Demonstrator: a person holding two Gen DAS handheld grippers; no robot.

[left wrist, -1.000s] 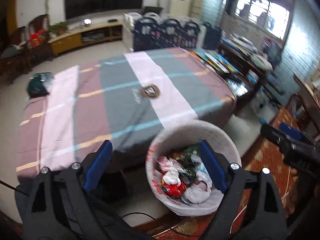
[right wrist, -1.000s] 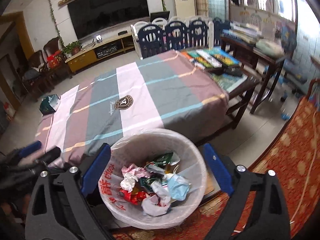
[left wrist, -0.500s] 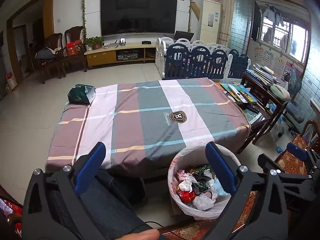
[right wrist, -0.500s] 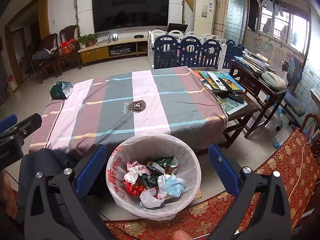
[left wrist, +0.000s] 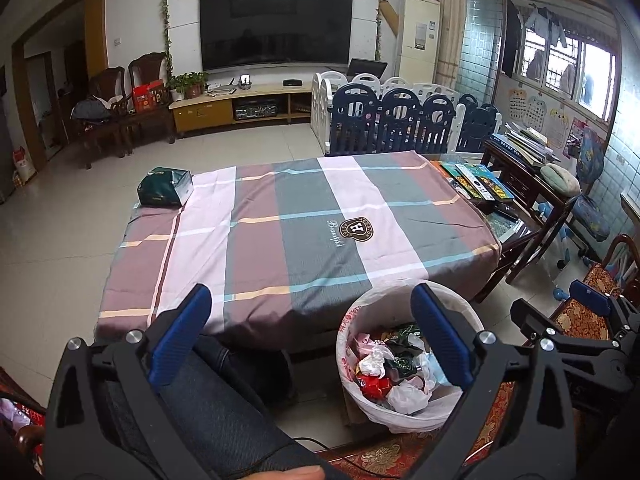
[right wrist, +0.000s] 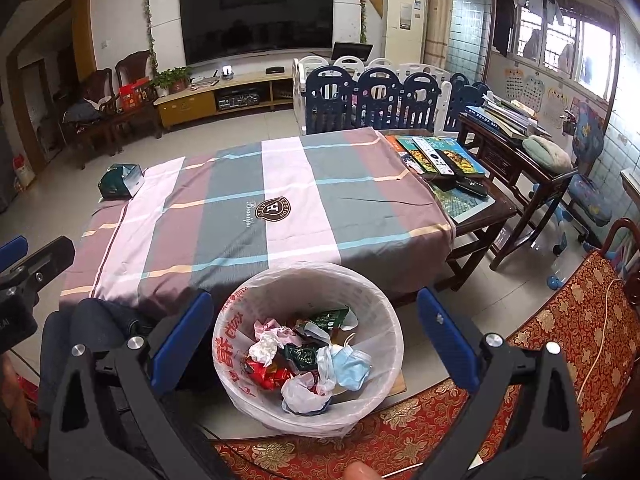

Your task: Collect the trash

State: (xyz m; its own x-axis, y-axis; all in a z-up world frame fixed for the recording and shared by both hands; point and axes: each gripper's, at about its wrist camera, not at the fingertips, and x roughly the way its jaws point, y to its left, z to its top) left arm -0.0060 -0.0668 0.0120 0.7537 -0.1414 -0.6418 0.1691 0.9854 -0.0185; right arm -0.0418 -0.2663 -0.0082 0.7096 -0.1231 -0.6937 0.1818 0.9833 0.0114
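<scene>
Both grippers, left (left wrist: 310, 332) & right (right wrist: 314, 338), gape wide, empty, above lined trash bin (right wrist: 384, 316). Tablecloth (right wrist: 248, 208) badge reads "Beautiful" w/ "H".

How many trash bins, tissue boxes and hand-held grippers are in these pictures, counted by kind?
trash bin: 1
tissue box: 1
grippers: 2 (left gripper, right gripper, both open)
Total: 4
</scene>
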